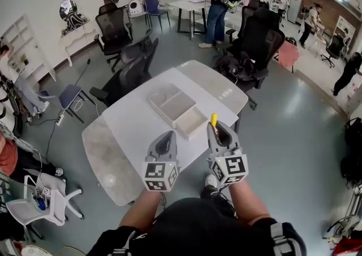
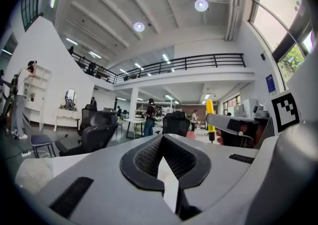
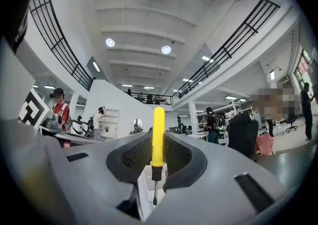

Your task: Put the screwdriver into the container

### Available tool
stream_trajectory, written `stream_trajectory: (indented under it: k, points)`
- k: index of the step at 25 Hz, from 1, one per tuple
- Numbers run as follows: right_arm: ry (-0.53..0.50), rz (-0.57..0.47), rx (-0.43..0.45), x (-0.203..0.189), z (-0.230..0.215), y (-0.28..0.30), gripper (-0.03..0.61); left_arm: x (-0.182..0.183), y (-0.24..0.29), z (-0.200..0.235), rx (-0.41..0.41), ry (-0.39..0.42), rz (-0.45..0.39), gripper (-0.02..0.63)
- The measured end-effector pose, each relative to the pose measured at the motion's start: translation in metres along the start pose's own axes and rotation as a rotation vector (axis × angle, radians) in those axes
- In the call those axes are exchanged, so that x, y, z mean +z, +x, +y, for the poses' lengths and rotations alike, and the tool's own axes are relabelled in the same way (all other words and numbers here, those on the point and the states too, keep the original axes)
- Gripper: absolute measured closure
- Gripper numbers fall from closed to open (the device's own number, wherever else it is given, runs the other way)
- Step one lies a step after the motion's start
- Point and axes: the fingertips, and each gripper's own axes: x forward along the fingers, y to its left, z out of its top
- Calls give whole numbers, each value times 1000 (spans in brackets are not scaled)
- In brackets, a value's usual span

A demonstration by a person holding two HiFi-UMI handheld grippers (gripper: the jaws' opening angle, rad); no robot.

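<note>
A yellow-handled screwdriver [image 1: 214, 118] stands upright between the jaws of my right gripper [image 1: 218, 130], handle up and blade down. In the right gripper view the screwdriver [image 3: 158, 134] fills the gap, and the right gripper [image 3: 158, 144] is shut on it. The screwdriver [image 2: 209, 114] also shows at the right of the left gripper view. A white container [image 1: 178, 111] with compartments lies on the table just ahead of both grippers. My left gripper [image 1: 165, 140] hovers beside the right one near the table's front edge. Nothing shows between the tips of the left gripper [image 2: 161, 142], which meet.
The pale table [image 1: 127, 122] has rounded marble ends. Black office chairs [image 1: 133, 71] crowd its far left, and another chair [image 1: 254, 40] stands at the far right. A person [image 1: 216, 12] stands by a desk in the background. A small white chair [image 1: 34, 204] sits at the lower left.
</note>
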Motion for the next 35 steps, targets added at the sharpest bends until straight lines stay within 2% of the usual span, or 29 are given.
stream_trajectory:
  k: [10, 19, 25, 31, 35]
  points:
    - [3, 56, 111, -20, -60, 84, 514, 13, 107, 6, 56, 7, 13, 607]
    - [7, 85, 258, -35, -97, 163, 514, 21, 182, 30, 173, -29, 6, 607]
    - [11, 119, 350, -45, -93, 204, 514, 16, 199, 60, 250, -69, 19, 607]
    - [7, 144, 400, -62, -69, 226, 514, 8, 199, 90, 267, -60, 28, 607]
    - [-29, 145, 436, -65, -54, 239, 514, 1, 197, 113, 291, -82, 43, 607]
